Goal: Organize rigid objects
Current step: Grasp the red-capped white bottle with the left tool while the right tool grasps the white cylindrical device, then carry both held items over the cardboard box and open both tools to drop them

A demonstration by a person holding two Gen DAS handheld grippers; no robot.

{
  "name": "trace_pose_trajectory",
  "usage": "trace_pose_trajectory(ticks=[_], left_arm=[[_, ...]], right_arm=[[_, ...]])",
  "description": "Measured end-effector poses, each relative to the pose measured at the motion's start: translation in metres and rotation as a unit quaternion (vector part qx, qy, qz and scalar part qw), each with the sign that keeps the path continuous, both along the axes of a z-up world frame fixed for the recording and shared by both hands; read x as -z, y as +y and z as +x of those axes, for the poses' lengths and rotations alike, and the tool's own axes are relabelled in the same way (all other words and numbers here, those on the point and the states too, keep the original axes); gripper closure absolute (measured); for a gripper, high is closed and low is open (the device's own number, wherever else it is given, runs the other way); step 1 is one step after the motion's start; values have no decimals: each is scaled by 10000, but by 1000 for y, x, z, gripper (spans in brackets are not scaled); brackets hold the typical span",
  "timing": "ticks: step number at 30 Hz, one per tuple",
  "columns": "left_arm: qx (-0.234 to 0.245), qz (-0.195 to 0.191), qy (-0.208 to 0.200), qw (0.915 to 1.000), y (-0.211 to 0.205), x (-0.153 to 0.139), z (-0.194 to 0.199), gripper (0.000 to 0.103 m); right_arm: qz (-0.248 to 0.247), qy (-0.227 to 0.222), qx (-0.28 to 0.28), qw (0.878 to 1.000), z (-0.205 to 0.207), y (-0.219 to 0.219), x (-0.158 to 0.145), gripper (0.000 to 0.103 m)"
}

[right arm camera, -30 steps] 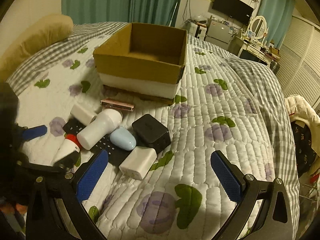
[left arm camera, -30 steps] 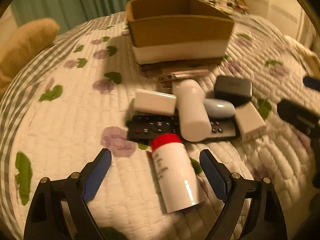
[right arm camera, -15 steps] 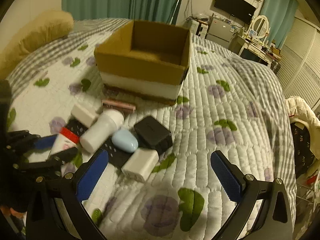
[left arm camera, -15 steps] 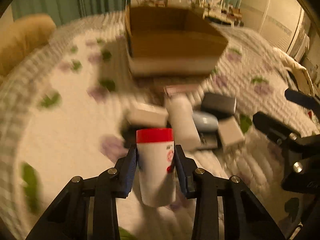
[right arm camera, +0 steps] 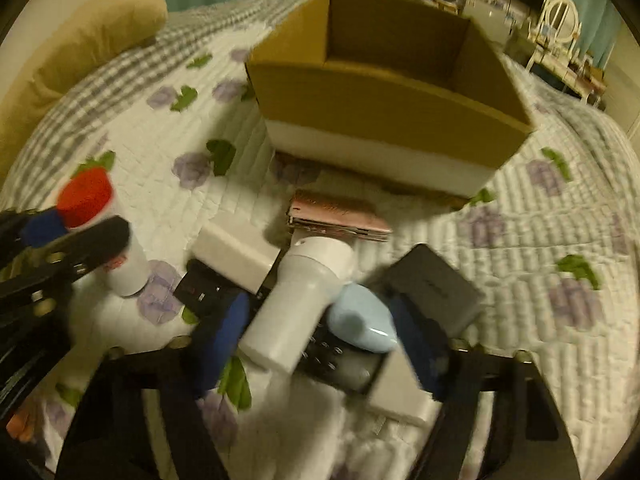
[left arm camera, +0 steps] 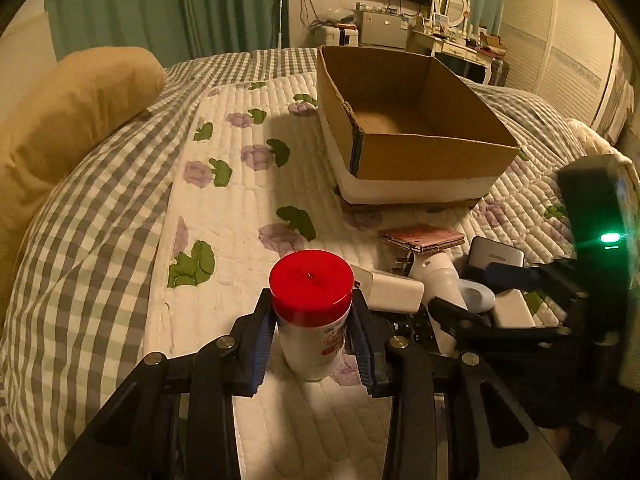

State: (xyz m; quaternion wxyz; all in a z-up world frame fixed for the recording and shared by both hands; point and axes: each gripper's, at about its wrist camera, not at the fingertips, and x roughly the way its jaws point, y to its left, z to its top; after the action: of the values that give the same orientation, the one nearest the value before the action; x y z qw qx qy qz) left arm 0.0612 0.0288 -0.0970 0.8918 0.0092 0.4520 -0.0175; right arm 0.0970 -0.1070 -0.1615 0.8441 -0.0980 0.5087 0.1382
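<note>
My left gripper (left arm camera: 312,332) is shut on a white bottle with a red cap (left arm camera: 311,312), held upright above the quilt; it also shows in the right wrist view (right arm camera: 100,232). My right gripper (right arm camera: 320,344) is open, its blue pads either side of a white cylinder (right arm camera: 300,304) and a light blue oval object (right arm camera: 362,322). Around them lie a white adapter (right arm camera: 236,252), a black remote (right arm camera: 208,292), a dark grey box (right arm camera: 432,284), a pink flat case (right arm camera: 336,216) and a white block (right arm camera: 400,392). An open cardboard box (left arm camera: 408,120) stands behind the pile.
A tan pillow (left arm camera: 68,120) lies at the far left on the bed. The checked blanket (left arm camera: 80,248) borders the flowered quilt. A dresser with a mirror (left arm camera: 452,12) and a TV stand beyond the bed.
My left gripper closed on the red-capped bottle, stood it up and lifted it. My right gripper dropped forward and down over the pile, around the white cylinder.
</note>
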Motion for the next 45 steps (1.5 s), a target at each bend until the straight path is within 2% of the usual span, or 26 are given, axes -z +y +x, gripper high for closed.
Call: trace_pose_trajectory(ticks=[2,6,10,11,13,14,17,21,26,29,34,38,41,45], left_arm=[[13,-9,9,10000,0,0,-1,66],[7,-69,0,10000,1,-1,1,66],[26,-83,25,10000,0,0,1,66],[36,-90,33,9999,0,0,1,66],[50,-87,47,9999,0,1,2,66],[48,-86,51,9999,0,1,3,66],[56,-94,70,9999,-1,2,6,66],[85,-93,102,9999,-1,2,7,66],[93,-40,56,9999,-1,-4,9,66],[71,-62,-8,10000,-4,-14,10,66],[191,-138,-381,9990,-16,-54,15,66],[413,-157,-798,9958,-27,-94,38,66],[571,-165,-1020,9930,-36,-116,64,66],[655,-269,-1063,9918,-48,-125,106,66]], right_arm=[[-5,37,-37,10000,5,4,7,44],[-53,-72,-110,9999,13,7,12,45],[146,138,-159,9997,16,1,15,46],[171,205,-266,9993,11,1,18,50],[-43,67,-424,9991,5,7,21,51],[-110,41,-460,9989,5,9,22,56],[-400,-14,-629,9972,11,17,28,61],[-275,-134,-592,9978,13,13,25,61],[216,-636,-521,9964,-6,-6,-13,62],[323,-960,-550,9933,-14,-12,-43,62],[562,-1469,-500,9863,-16,-29,-107,62],[748,-1902,-418,9780,0,-45,-155,61],[877,-2082,-371,9734,19,-56,-179,61],[967,-2207,-255,9702,56,-64,-196,61]])
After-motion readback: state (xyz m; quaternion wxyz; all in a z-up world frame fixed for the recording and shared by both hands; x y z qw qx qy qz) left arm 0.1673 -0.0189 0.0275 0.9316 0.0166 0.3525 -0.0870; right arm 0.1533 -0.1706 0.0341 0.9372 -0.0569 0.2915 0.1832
